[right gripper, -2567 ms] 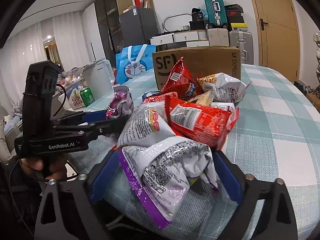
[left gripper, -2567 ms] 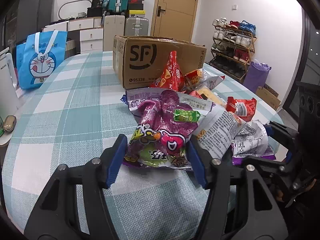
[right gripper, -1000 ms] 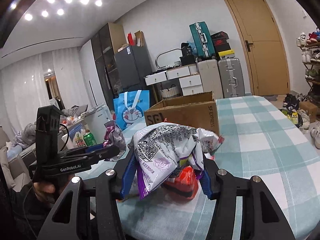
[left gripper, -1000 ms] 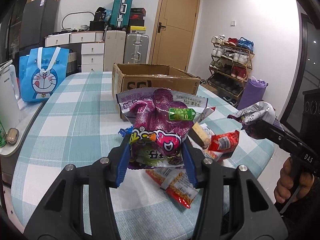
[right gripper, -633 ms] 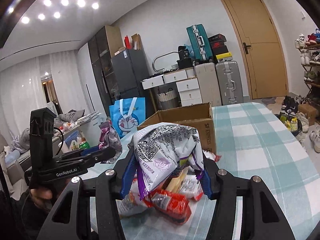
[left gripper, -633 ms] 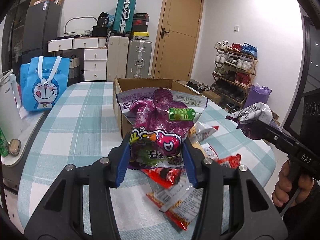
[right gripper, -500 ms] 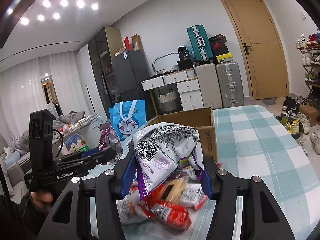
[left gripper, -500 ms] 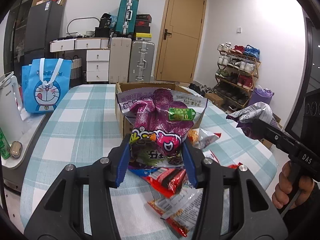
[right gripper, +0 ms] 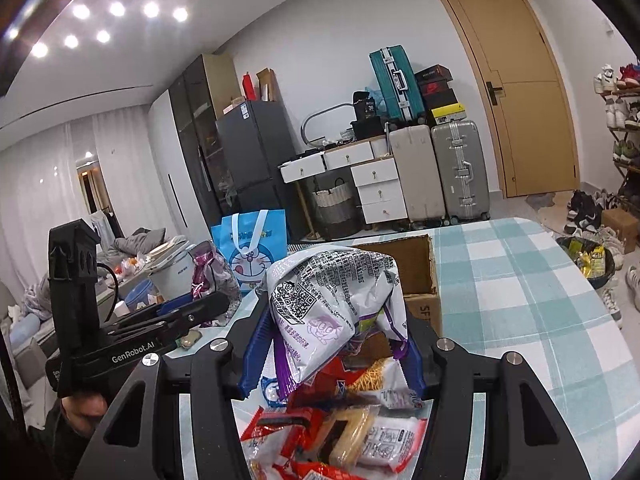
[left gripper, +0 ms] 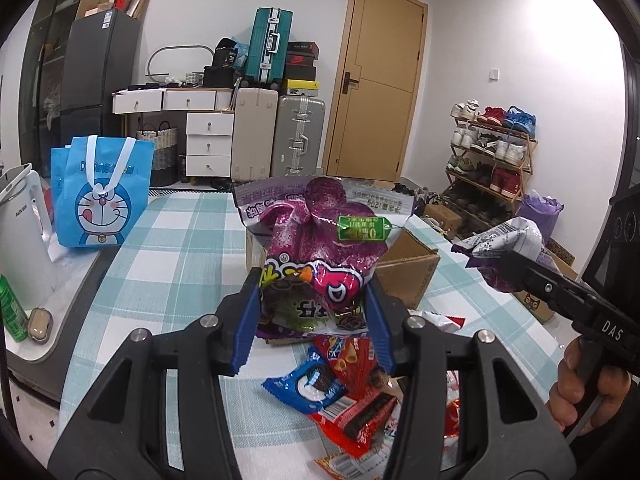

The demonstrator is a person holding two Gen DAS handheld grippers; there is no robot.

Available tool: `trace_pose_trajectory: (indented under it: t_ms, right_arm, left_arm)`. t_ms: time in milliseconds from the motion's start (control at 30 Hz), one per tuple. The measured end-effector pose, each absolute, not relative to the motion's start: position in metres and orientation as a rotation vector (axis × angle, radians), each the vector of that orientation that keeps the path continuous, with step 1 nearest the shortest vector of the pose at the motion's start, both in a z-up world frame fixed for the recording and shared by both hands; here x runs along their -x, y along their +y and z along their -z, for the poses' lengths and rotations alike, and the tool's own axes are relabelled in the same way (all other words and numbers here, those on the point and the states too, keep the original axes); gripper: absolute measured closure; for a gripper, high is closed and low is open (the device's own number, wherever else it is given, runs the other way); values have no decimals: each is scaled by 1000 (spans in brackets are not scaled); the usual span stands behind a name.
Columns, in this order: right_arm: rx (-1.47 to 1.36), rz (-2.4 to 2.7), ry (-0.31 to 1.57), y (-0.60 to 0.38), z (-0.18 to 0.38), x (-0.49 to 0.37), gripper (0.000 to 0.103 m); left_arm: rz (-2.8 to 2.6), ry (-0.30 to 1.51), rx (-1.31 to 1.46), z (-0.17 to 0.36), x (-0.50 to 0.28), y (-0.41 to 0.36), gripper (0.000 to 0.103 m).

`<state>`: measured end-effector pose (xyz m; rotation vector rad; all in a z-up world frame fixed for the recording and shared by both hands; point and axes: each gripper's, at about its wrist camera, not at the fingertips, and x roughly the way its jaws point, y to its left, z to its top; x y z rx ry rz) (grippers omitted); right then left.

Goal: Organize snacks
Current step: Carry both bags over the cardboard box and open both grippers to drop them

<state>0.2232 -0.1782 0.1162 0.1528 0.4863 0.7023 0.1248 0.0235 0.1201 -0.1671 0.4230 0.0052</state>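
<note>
Snacks are split three ways here: a loose heap (right gripper: 340, 432) lies on the checked table (left gripper: 172, 248) in the lower centre of both views, and one bag hangs in each gripper above it. The largest item tied to the task is the open cardboard box (right gripper: 416, 272), sitting just beyond the heap, centre frame in the right wrist view and partly hidden behind the purple bag in the left wrist view.

The purple snack bag (left gripper: 320, 248) fills the centre of the left wrist view, pinched at its lower part by the left gripper (left gripper: 316, 328), whose jaws are clamped on it. The silver-and-purple snack bag (right gripper: 332, 300) sits centre frame in the right wrist view, with the right gripper (right gripper: 332, 356) clamped on its crumpled body.

A couple of seconds ago both bags were still resting among the pile on the table. Since then both have been lifted clear, and the box's open top, earlier seen side-on, now shows from above in the right wrist view. Each bag is now off the table and heading toward the box. That suggests the carry is well under way and the drop into the box is the likely next step, once each bag is over the opening.

The smaller packets, a blue one (left gripper: 308, 388) and red ones (left gripper: 352, 364) among them, remain on the table to be sorted.
</note>
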Motion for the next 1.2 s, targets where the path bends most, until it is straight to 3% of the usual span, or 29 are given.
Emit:
trace_pose_trajectory:
  t_ms: [1200]
  right_arm:
    - [-128,-659,610,-133,-96,-319,46]
  left_arm:
    - [-64,517,131,-99,-238,23,58]
